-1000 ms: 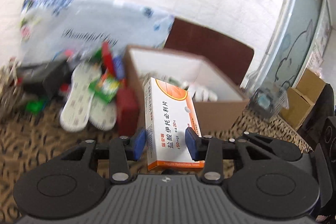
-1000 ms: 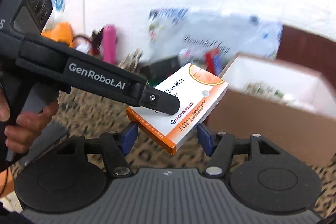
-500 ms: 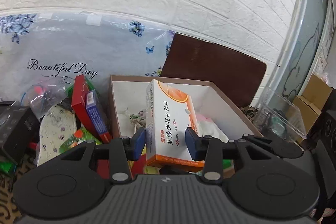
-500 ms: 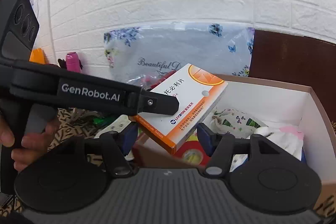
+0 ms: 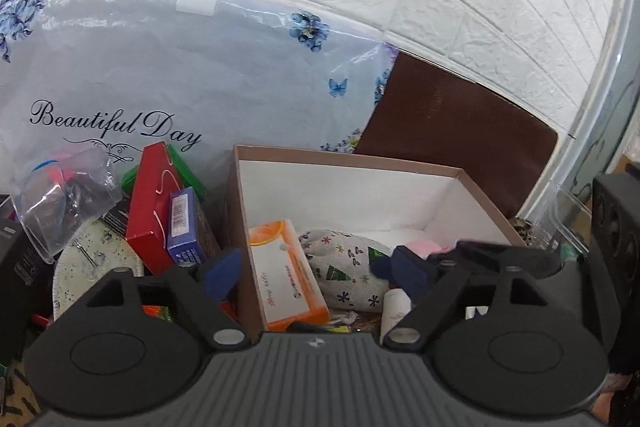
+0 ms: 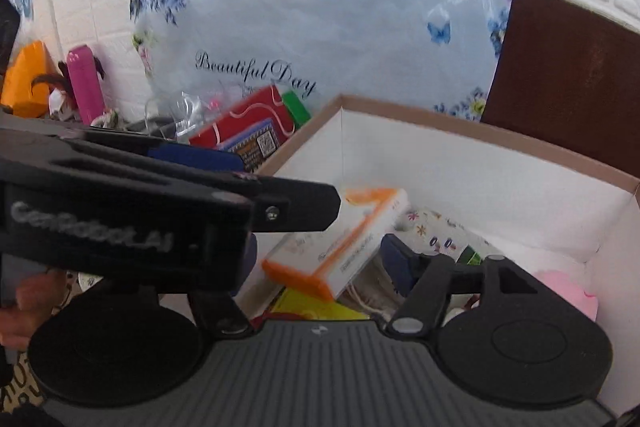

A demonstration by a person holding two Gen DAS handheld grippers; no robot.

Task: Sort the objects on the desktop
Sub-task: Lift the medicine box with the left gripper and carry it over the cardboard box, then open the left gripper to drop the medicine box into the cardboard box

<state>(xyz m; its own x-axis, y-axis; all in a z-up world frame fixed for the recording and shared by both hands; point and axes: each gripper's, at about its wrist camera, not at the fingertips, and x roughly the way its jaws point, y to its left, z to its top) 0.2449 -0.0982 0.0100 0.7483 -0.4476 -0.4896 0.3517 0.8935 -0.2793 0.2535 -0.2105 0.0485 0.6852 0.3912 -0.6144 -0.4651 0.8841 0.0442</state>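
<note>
A white and orange medicine box (image 5: 286, 275) lies tilted inside the open cardboard box (image 5: 348, 159), against its left wall. My left gripper (image 5: 314, 273) hangs above it. Its jaws are opening and its blue pads (image 5: 220, 275) stand well clear of the medicine box. In the right wrist view the medicine box (image 6: 340, 239) lies below and between the fingers of my right gripper (image 6: 322, 259). Those jaws are opening too, and no pad presses on it. The left gripper (image 6: 280, 183) crosses the left half of that view and hides the right gripper's left finger.
In the cardboard box lie a patterned pouch (image 5: 344, 267), a white bottle (image 5: 394, 311) and something pink (image 6: 568, 291). Left of it are a red box (image 5: 148, 211), a blue box (image 5: 182, 227), a plastic bag (image 5: 60, 203) and an insole (image 5: 92, 259). A floral bag (image 5: 200, 67) and a brown board (image 5: 460, 131) lean on the wall.
Both grippers carried the medicine box over the cardboard box, then their jaws spread. The medicine box dropped out of them and now lies inside against the left wall.
</note>
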